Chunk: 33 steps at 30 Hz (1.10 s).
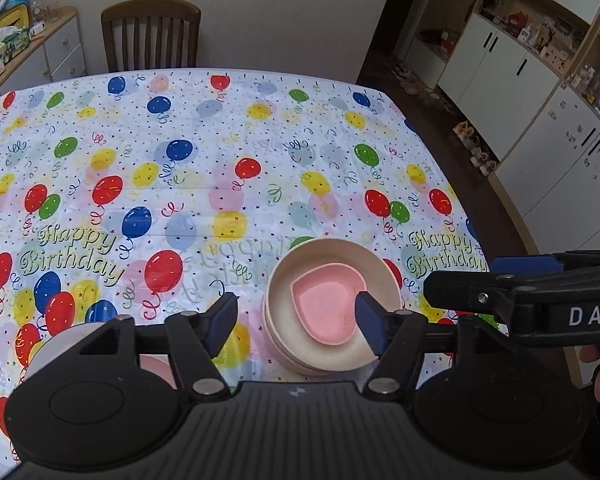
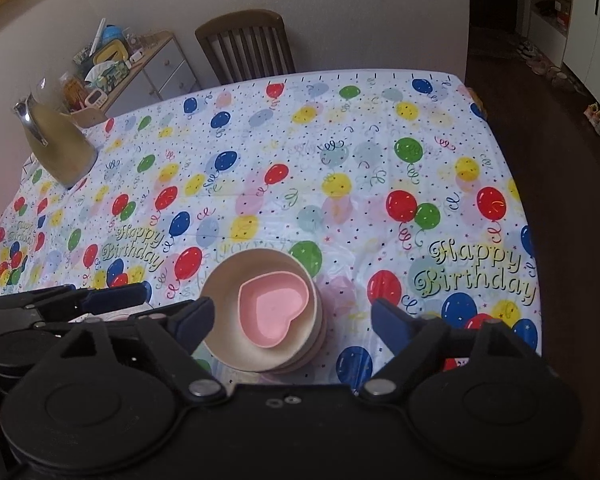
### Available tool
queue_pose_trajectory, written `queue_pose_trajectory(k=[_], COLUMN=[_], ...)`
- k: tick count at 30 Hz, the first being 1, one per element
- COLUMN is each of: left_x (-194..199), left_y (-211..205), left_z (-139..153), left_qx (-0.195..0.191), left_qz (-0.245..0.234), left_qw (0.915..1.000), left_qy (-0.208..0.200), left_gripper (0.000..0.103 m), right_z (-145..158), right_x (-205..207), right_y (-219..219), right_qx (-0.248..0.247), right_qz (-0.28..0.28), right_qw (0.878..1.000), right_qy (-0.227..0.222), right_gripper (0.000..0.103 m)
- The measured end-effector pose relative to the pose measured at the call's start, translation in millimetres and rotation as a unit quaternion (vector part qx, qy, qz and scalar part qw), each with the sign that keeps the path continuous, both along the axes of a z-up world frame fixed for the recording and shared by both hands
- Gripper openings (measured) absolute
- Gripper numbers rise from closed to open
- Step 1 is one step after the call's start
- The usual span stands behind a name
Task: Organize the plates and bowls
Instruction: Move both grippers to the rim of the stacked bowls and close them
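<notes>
- While both tools hover at the near edge of the tabletop [image 2: 380, 152], neither holds anything: left gripper [image 1: 296, 316] fingers apart, empty; right gripper [image 2: 292, 318] fingers apart, empty.
- Task things: a pink heart-shaped bowl [image 2: 274, 310] sits nested inside a beige bowl [image 2: 228, 292], which tops a short stack of similar bowls [image 2: 320, 332]. Stack stands near the front edge, on the balloon-print tablecloth [image 1: 220, 160].
- Left view: heart bowl [image 1: 322, 308] lies just ahead of the right-hand finger pad [image 1: 370, 320]; contact cannot be told. The stack is offset right of that tool's midline.
- Also left view: a pale round dish [image 1: 56, 344], mostly hidden behind the tool at lower left, with something pink beside it; type unclear.
- Elsewhere: yellow pitcher [image 2: 56, 140] far left corner, wooden chair [image 2: 246, 46] beyond the far edge. Both well apart from the stack.
- Judgement: the stack looks formed; the likely step in hand is fetching the remaining dish at lower left.
- To do it well: approach the dish rim low with fingers kept wide, clamp 1 wall only, lift straight, and lower it centred so the stack does not tip.
- Risk: sleeve or tool brushing the heart bowl askew; cloth may slide.
</notes>
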<state>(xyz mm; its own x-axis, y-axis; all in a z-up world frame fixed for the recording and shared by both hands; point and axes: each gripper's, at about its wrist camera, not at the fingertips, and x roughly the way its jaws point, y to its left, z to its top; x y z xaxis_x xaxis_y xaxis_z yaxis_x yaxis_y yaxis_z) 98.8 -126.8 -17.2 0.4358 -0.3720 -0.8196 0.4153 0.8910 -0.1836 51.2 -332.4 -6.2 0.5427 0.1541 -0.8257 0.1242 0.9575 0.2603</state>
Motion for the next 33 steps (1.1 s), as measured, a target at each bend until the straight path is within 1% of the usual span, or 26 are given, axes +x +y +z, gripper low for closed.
queue_pose_trajectory(k=[1,3,9,16,23,29,30,31,33], left_x=[-1.1,-3.3,-7.6,-6.4,5.4,16.7,18.3,21.1,25.1], left_y=[0.6,1.6,0.6,1.8,2.0,1.5,2.6,3.9,4.4], left_z=[0.5,0.7,-7.9,-27.0,-48.8,-63.2,-64.2,-65.5,-67.6], left_qx=[0.0,-0.001,-0.004,-0.001,0.006,0.009,0.011,0.013,0.014], left_qz=[0.002,0.004,0.006,0.019,0.036,0.054,0.064,0.074,0.081], left_qw=[1.0,1.0,1.0,0.9995,0.9985,0.9974,0.9969,0.9962,0.9956], left_qy=[-0.001,-0.003,0.006,0.023,0.04,0.047,0.044,0.043,0.046], left_gripper=[0.071,0.072,0.072,0.072,0.072,0.072,0.072,0.072,0.072], right_z=[0.9,1.7,-8.1,-36.8,-62.6,-74.8,-76.2,-77.7,-81.3], right_x=[-1.8,-5.0,-12.8,-14.4,-7.6,8.0,10.5,12.8,17.7], right_y=[-0.3,-1.5,-5.6,-11.3,-14.8,-18.3,-18.0,-17.5,-15.2], right_qx=[-0.001,0.001,0.015,0.036,0.053,0.065,0.063,0.06,0.054], right_qz=[-0.002,-0.007,-0.026,-0.065,-0.113,-0.142,-0.144,-0.146,-0.142], right_qw=[1.0,1.0,1.0,0.997,0.991,0.986,0.986,0.985,0.986], right_qy=[-0.003,-0.01,-0.006,0.021,0.046,0.06,0.062,0.064,0.074], right_gripper=[0.096,0.1,0.101,0.101,0.1,0.093,0.091,0.086,0.08])
